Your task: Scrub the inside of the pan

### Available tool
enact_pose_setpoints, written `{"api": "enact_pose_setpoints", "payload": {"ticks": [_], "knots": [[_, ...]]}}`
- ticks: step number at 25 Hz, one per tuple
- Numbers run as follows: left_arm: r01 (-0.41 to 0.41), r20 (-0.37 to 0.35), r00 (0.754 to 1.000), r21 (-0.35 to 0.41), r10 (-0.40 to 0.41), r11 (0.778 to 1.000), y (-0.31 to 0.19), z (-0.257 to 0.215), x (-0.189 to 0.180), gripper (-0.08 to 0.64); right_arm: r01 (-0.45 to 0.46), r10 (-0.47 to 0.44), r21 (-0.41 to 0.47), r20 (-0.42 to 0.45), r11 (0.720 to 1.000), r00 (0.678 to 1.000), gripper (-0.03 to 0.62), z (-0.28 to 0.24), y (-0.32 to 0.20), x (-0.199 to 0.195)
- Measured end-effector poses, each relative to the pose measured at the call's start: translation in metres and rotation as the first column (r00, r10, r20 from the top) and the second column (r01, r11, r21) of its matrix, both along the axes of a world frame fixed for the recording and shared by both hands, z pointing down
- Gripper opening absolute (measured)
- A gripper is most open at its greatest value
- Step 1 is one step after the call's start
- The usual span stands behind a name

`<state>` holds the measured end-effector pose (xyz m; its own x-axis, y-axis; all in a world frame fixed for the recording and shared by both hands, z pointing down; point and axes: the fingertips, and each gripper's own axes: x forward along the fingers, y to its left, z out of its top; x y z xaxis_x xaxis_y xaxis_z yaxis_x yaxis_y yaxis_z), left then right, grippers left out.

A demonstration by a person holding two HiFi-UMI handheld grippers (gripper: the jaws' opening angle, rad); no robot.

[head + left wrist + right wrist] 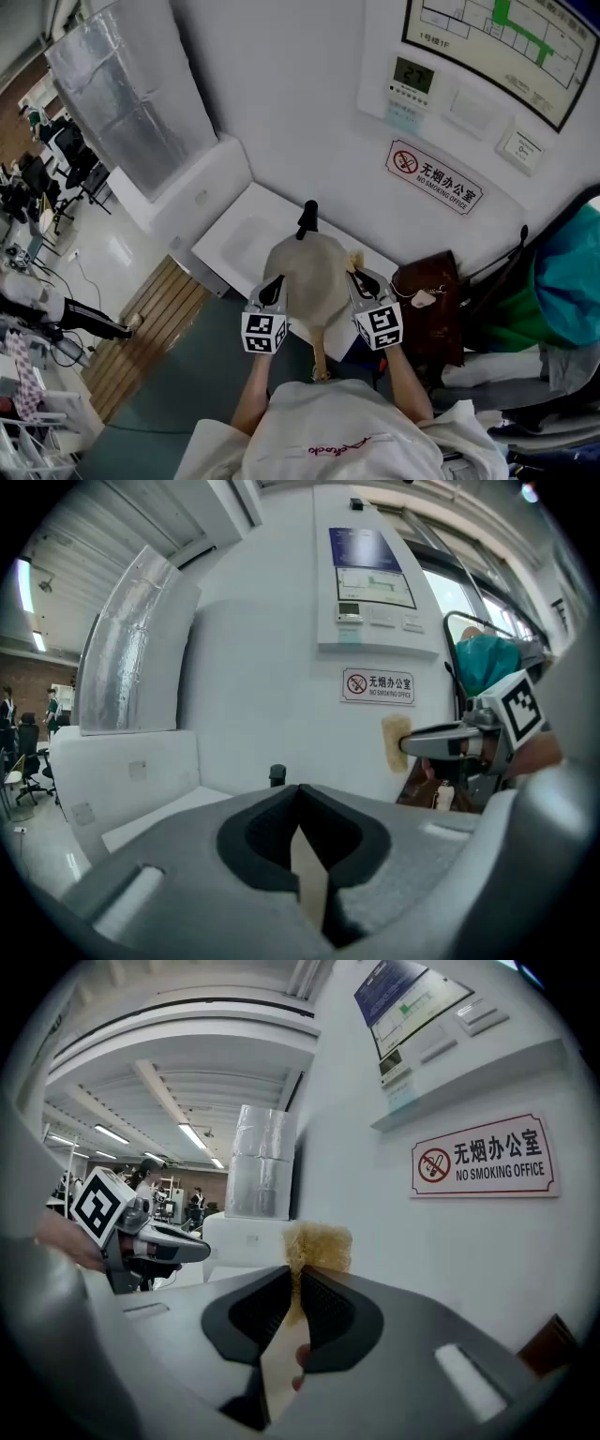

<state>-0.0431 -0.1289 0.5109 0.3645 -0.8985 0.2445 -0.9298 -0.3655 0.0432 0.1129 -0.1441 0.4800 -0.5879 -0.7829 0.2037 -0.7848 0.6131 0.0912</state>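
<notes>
I hold the left hand-held gripper (272,289) closed and empty at the left rim of the pan (309,267). The right hand-held gripper (362,281), opposite, pinches a yellow sponge (317,1241).

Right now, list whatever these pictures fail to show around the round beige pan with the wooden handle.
- Round beige pan: in the head view the left gripper and right gripper cover its side edges; contact unclear.
- Gripper views: each gripper's body blocks nearly all of the pan.
- Yellow sponge: partly buried between the right jaws.
- Small black object behind the pan: too small to identify.
</notes>
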Motion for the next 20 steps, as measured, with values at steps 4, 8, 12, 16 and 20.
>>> {"api": "enact_pose_setpoints", "payload": {"ticks": [4,8,12,16,20], "knots": [[0.004,0.005,1.0,-0.003,-0.004,1.0,-0.013,0.0,0.008,0.0,0.012,-0.012,-0.003,0.008,1.0,1.0,0.041,0.0,-0.015,0.005],[0.003,0.016,1.0,-0.02,-0.003,1.0,-0.017,0.006,0.012,0.0,0.021,-0.02,-0.021,0.023,1.0,1.0,0.041,0.006,-0.022,0.004],[0.011,0.016,1.0,-0.038,-0.01,0.999,-0.019,0.014,0.012,0.0,0.037,-0.036,-0.051,0.025,0.998,0.999,0.041,0.02,-0.02,-0.002],[0.016,0.014,1.0,-0.042,-0.015,0.999,-0.022,0.017,0.009,0.0,0.046,-0.045,-0.066,0.019,0.997,0.999,0.041,0.027,-0.021,-0.006],[0.03,0.006,1.0,-0.052,-0.03,0.998,-0.024,0.022,-0.001,0.0,0.056,-0.055,-0.078,0.011,0.995,0.998,0.041,0.031,-0.022,-0.013]]}}
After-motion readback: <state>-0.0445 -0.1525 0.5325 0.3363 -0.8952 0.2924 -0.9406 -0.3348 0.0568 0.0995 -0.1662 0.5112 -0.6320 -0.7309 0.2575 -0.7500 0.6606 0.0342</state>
